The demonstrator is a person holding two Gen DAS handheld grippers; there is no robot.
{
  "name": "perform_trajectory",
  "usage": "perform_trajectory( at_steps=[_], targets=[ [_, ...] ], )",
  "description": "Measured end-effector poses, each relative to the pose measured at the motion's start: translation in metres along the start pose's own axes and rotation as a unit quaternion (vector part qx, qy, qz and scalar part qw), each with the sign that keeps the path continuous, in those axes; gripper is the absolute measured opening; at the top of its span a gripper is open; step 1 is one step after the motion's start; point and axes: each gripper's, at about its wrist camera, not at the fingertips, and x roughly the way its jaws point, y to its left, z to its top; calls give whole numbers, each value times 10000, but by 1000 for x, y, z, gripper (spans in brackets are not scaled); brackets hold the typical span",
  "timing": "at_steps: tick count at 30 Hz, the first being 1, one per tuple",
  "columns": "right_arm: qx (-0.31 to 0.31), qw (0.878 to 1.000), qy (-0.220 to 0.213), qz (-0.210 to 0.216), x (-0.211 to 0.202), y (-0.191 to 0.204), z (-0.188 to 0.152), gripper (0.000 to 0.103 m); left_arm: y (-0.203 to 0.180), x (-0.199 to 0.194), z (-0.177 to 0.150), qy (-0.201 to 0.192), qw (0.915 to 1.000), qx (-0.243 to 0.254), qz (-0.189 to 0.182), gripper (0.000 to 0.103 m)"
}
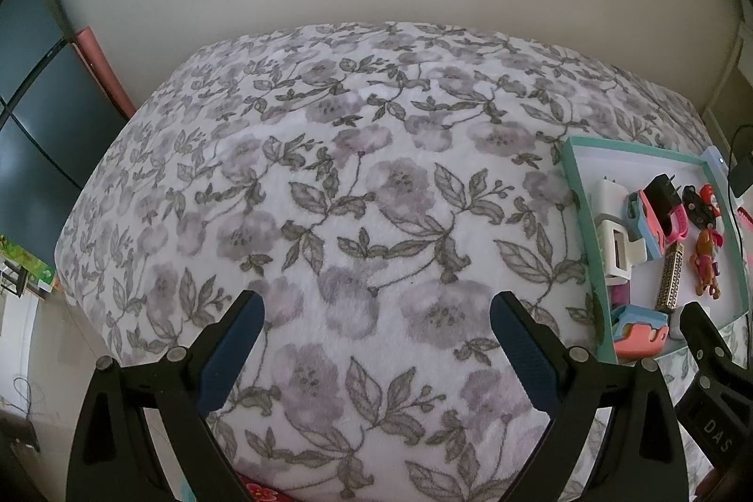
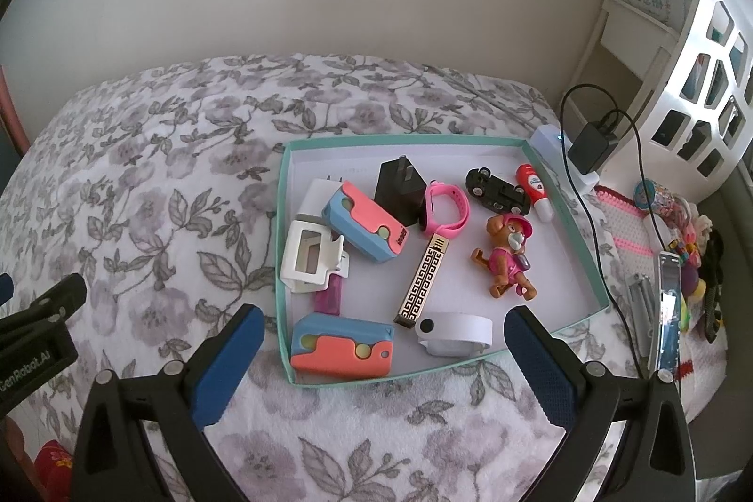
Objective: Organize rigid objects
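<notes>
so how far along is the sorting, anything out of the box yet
Barely begun, by the look of it. Done: nothing is set out on the floral blanket. In hand: nothing; the left gripper and right gripper both have jaws open and empty. Left: everything sits jumbled in the teal box, including the dog figure, pink band, black plug, toy car and two blue-and-coral cases.
</notes>
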Motion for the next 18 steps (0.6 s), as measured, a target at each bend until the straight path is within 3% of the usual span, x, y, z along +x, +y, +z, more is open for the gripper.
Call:
perform_trajectory(
  at_steps=[18],
  targets=[
    [-18,10000,10,2,1,1,1,103,1,1,0,13,10000,-37,1,97]
  ],
)
